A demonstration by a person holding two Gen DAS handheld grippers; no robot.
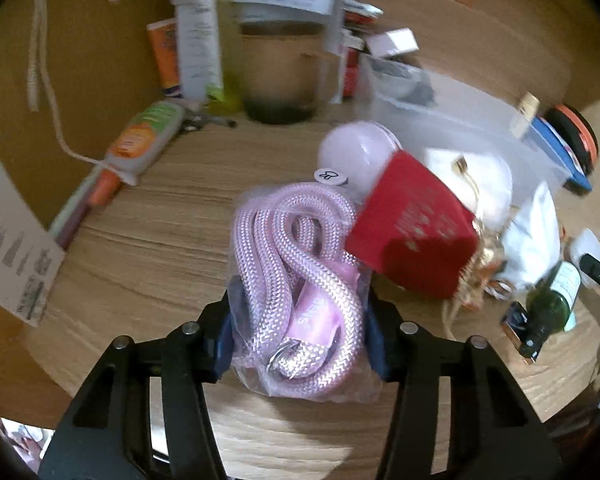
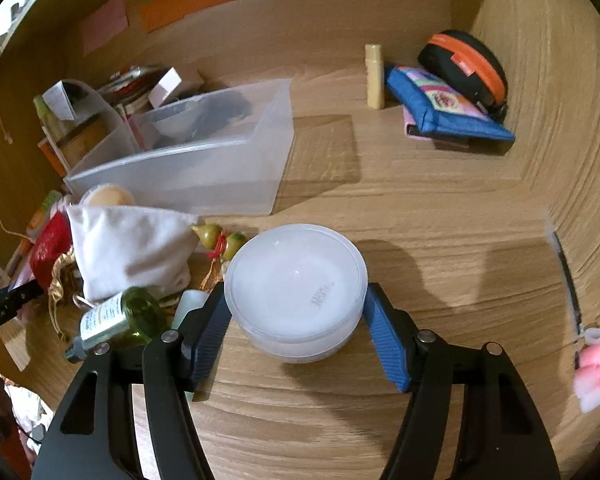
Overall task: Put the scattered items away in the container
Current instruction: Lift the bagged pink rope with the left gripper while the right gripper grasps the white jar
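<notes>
A clear bag holding a coiled pink rope (image 1: pixel 300 264) sits between the blue pads of my left gripper (image 1: pixel 300 300), which press on its two sides; the gripper is shut on it. A red pouch (image 1: pixel 416 228) leans against the bag's far right. In the right wrist view a round white lidded jar (image 2: pixel 296 280) rests on the wooden surface, and my right gripper (image 2: pixel 296 296) is shut on it, pads touching both sides. The translucent plastic container (image 2: pixel 204 168) stands behind to the left, with a dark item at its far end.
A white cloth bag (image 2: pixel 132 248), a green bottle (image 2: pixel 116 316) and a gourd charm (image 2: pixel 216 240) crowd the jar's left. A blue pouch (image 2: pixel 444 108), black-orange case (image 2: pixel 464 68) and yellow stick (image 2: pixel 374 76) lie at the back right. Tubes (image 1: pixel 144 140) line the left wall.
</notes>
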